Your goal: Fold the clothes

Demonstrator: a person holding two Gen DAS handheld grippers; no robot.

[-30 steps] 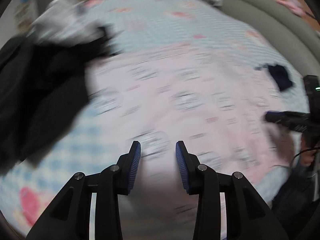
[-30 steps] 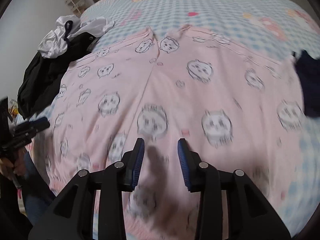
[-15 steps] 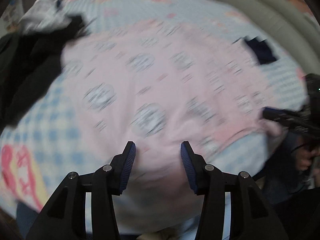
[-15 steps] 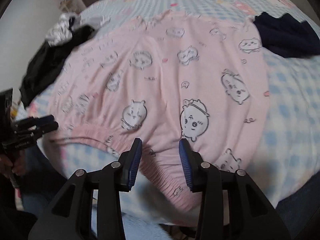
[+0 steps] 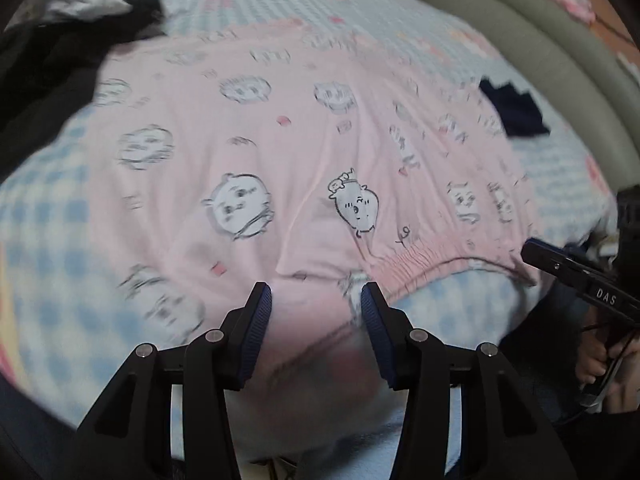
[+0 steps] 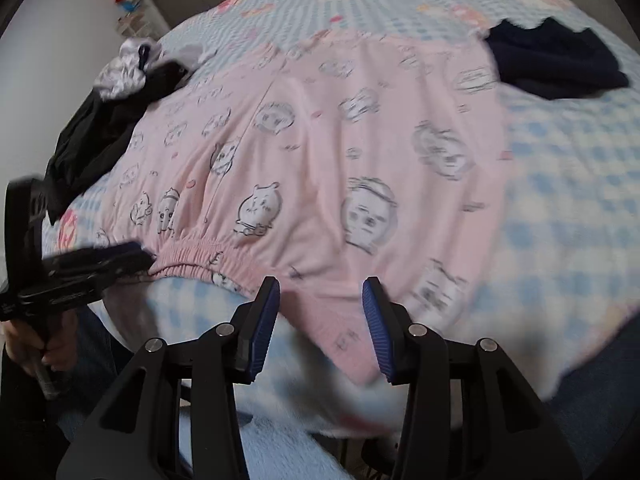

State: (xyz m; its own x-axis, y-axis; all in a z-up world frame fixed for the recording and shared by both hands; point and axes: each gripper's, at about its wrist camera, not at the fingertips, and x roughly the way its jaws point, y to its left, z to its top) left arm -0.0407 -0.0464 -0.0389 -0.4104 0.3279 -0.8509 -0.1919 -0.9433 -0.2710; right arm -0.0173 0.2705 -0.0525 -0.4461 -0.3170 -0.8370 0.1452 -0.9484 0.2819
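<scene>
**Grippers let go at the waistband**

Both tools have pulled back to the near edge of the bed. The left gripper (image 5: 316, 300) and right gripper (image 6: 321, 295) stand about half open, the right's jaws just widening, each holding nothing above the elastic waistband (image 6: 208, 258). The pink pyjama bottoms (image 5: 304, 152) now lie spread flat, apparently ready for folding. Beyond, a dark pile (image 6: 100, 132) waits.
</scene>
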